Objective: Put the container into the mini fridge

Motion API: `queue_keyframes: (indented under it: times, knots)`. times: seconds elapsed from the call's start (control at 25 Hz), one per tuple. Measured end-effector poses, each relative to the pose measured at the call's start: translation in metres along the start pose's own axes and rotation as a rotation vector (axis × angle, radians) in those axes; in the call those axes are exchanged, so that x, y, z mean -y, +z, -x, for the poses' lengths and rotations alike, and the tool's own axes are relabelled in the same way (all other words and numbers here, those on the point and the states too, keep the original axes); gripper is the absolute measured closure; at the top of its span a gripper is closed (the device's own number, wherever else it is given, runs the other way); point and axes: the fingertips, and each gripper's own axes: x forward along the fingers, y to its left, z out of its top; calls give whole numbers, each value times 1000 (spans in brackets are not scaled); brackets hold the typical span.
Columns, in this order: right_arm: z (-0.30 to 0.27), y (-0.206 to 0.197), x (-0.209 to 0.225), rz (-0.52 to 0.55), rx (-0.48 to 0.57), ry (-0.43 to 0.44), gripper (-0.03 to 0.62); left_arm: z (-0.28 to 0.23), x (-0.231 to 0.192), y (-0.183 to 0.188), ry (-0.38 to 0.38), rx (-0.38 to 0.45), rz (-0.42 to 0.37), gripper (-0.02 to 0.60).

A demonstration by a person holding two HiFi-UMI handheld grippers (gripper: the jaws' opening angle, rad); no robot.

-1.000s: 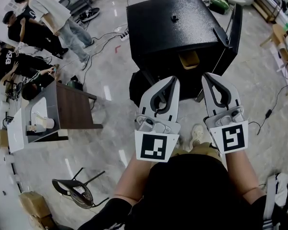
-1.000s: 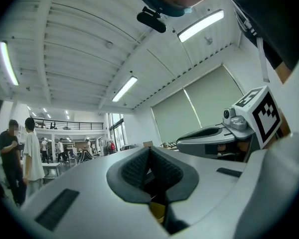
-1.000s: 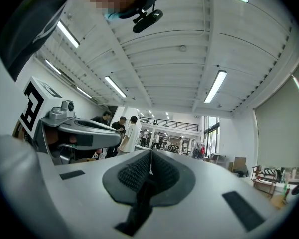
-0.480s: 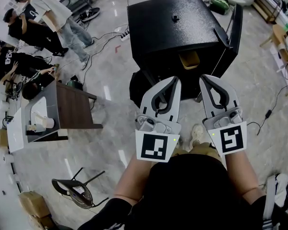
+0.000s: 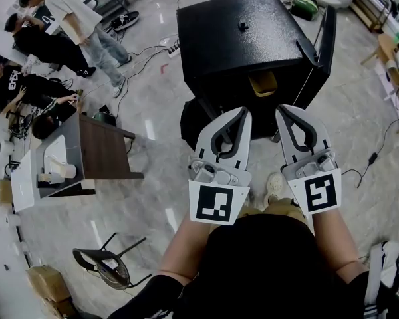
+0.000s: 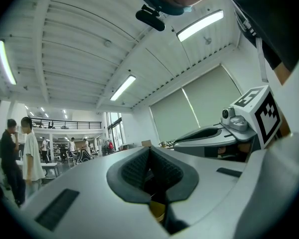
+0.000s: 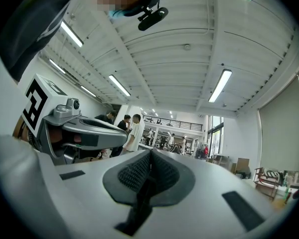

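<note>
Left tool (image 5: pixel 238 113) and right tool (image 5: pixel 284 111) both have jaws pressed together with nothing between them. They're held side by side close to the body, tips aimed at the black boxy mini fridge (image 5: pixel 239 38). The small yellow container (image 5: pixel 262 83) sits inside the fridge's open front. The black fridge door (image 5: pixel 324 48) hangs open at right. Placement looks done, and the tools sit clear of the door's swing.

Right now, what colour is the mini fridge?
Black, with a speckled top; the mini fridge shows best in the head view.
</note>
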Motion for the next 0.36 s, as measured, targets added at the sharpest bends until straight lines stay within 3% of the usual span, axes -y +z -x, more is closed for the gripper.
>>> queue_keyframes:
  times: [0.36]
  knots:
    - [-1,-2,2,-4,-3,-6,559,-3,1,-2,-4,-1,-3,558]
